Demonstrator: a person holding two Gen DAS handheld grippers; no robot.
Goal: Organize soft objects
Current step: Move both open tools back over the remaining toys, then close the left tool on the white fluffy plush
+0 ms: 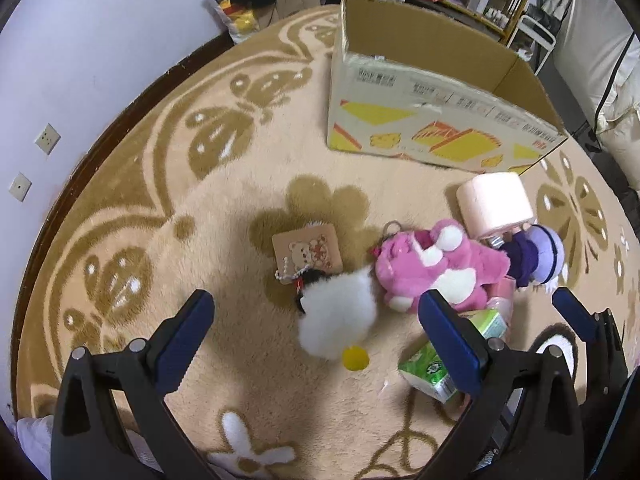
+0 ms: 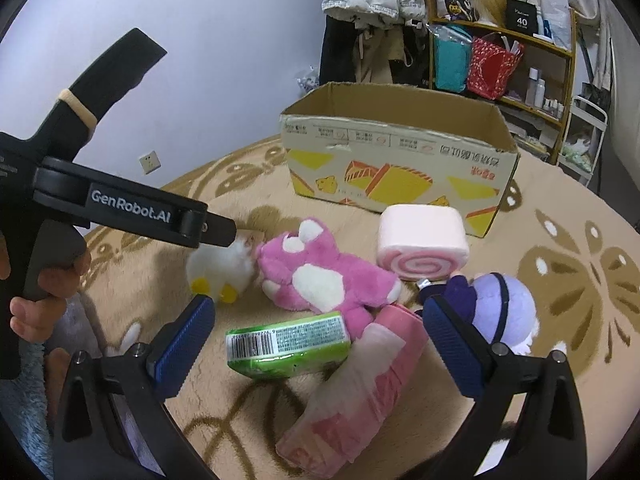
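Soft toys lie on the carpet before an open cardboard box (image 1: 436, 120) (image 2: 400, 168). A white fluffy chick (image 1: 340, 320) (image 2: 222, 270) lies just ahead of my left gripper (image 1: 316, 320), which is open above it. Beside the chick are a pink plush bear (image 1: 436, 264) (image 2: 324, 276), a pink roll cushion (image 1: 496, 204) (image 2: 422, 246) and a purple doll (image 1: 536, 256) (image 2: 500, 312). My right gripper (image 2: 320, 328) stands open over a green tissue pack (image 2: 286, 344) (image 1: 440, 364) and a pink tissue pack (image 2: 360, 392). A bear card (image 1: 308, 250) lies left of the pink bear.
A shelf (image 2: 504, 40) with bags and bottles stands behind the box, with clothes hanging beside it. A lilac wall (image 1: 80, 60) borders the round carpet on the left. A hand (image 2: 40, 300) holds the left gripper's handle in the right wrist view.
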